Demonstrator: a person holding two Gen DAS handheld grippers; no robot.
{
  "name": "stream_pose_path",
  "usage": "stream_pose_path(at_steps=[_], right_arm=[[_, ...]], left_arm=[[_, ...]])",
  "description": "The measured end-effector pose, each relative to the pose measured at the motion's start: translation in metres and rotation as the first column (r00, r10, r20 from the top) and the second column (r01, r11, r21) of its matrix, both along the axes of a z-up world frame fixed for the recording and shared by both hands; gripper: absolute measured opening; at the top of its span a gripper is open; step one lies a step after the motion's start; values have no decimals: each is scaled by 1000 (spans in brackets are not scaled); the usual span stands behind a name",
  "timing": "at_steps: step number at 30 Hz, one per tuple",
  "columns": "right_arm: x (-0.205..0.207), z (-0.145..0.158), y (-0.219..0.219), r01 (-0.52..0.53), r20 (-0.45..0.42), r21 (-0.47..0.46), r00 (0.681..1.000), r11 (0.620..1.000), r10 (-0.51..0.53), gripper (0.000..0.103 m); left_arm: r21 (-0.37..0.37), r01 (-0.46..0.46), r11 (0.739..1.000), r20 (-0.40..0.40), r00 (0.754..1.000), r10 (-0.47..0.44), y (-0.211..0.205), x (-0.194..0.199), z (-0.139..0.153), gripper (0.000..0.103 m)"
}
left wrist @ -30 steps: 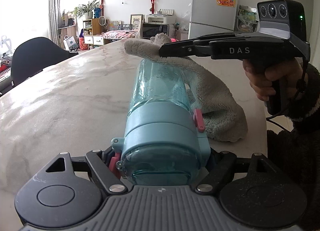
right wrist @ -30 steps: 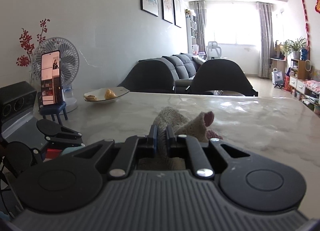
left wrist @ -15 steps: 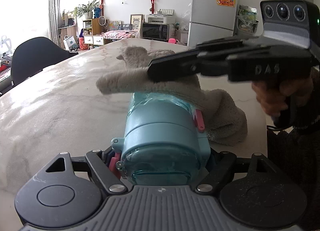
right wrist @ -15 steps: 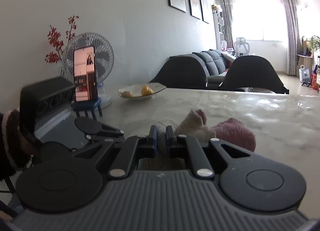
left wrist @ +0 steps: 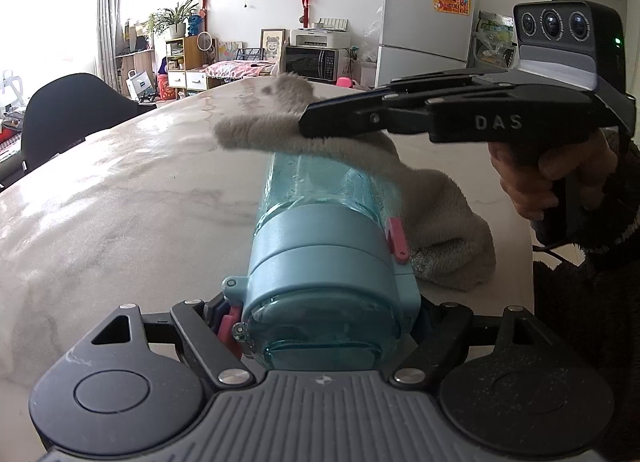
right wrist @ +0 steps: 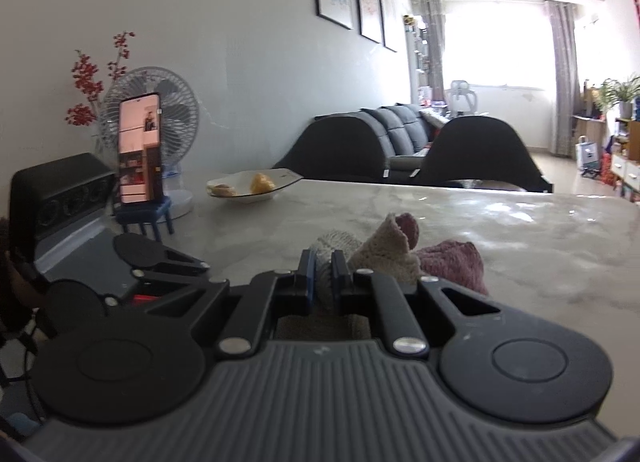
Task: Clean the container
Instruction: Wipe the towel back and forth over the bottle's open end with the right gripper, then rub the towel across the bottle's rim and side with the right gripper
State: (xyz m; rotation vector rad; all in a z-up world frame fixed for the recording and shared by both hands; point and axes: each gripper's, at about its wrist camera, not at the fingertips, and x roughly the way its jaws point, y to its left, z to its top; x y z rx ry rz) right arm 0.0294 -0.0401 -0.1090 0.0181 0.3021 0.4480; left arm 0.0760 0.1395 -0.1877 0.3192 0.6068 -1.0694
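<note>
We hold the blue bottle (left wrist: 320, 262) in our left gripper (left wrist: 326, 326) — lying on the marble table (left wrist: 120, 202). Our right gripper (right wrist: 323, 276) is closed on the towel (left wrist: 436, 202) — it lies across the bottle.

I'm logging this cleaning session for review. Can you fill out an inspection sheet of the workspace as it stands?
Surface: marble table, bare around the work.
Job's things: teal bottle lying on its side, lid toward the camera; grey towel draped over its far end.
Clutter: fruit plate, phone on stand, fan.
Grippers: left gripper clamps the bottle's lid end; right gripper pinches the towel.
Cables: black cord below the right hand.
Surroundings: chairs, sofa, fridge, microwave.
</note>
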Motion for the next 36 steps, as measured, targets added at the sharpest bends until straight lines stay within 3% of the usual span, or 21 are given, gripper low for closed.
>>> stream_pose_path(at_steps=[19,23,29,36], right_arm=[[4,1,-23,192,1,11,981,981,-192,8],[0,6,-24,154,8,62,988,986,-154,8],[-6,12,-13,10,19,126,1000,992,-12,8],[-10,10,10,-133,2,103,991,986,134,8]], left_arm=[[5,0,1000,6,1000,0,-1,0,-1,82],[5,0,1000,7,1000,0,-1,0,-2,82],[5,0,1000,6,1000,0,-3,-1,-3,82],[4,0,1000,5,1000,0,-3,-1,-5,82]])
